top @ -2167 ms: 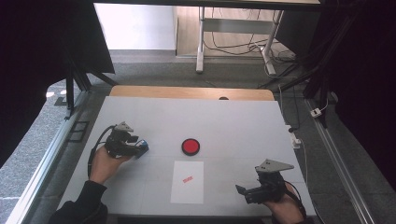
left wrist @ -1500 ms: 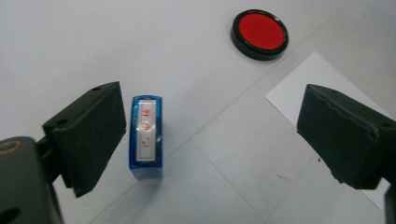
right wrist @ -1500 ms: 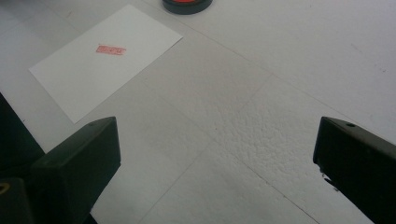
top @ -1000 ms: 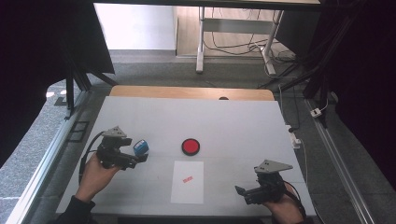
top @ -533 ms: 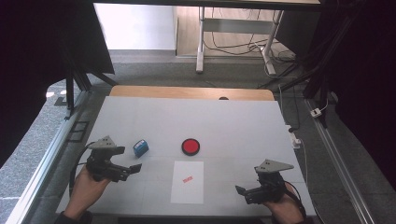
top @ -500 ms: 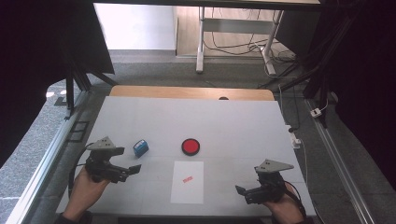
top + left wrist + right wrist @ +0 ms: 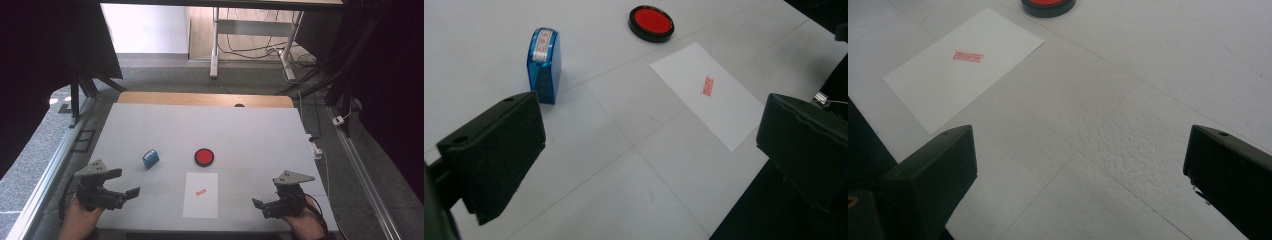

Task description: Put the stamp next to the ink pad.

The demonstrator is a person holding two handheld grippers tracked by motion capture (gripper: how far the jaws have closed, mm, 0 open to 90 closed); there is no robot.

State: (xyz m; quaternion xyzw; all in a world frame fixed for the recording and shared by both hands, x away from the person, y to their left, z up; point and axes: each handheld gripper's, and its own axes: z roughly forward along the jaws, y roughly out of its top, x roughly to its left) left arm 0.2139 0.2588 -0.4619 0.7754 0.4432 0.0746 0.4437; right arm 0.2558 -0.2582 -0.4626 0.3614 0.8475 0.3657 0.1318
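Note:
A blue self-inking stamp (image 7: 150, 158) stands on the white table, left of a round red ink pad (image 7: 204, 156). In front of the pad lies a white sheet of paper (image 7: 201, 200) bearing a small red imprint (image 7: 201, 192). My left gripper (image 7: 127, 195) is open at the front left, well short of the stamp, with nothing between its jaws. In the left gripper view the stamp (image 7: 544, 62), pad (image 7: 651, 22) and paper (image 7: 719, 107) lie ahead of the left gripper (image 7: 651, 150). My right gripper (image 7: 260, 206) rests open at the front right, right of the paper (image 7: 948, 75).
The white table (image 7: 250, 130) has a wooden strip (image 7: 205, 98) along its far edge. Metal rails (image 7: 45, 165) run down both sides. Behind the table are desk legs and cables on the floor (image 7: 250, 50).
My left gripper let go of the blue stamp and drew back toward the front left corner. The stamp stays standing on the table. The right gripper has not moved.

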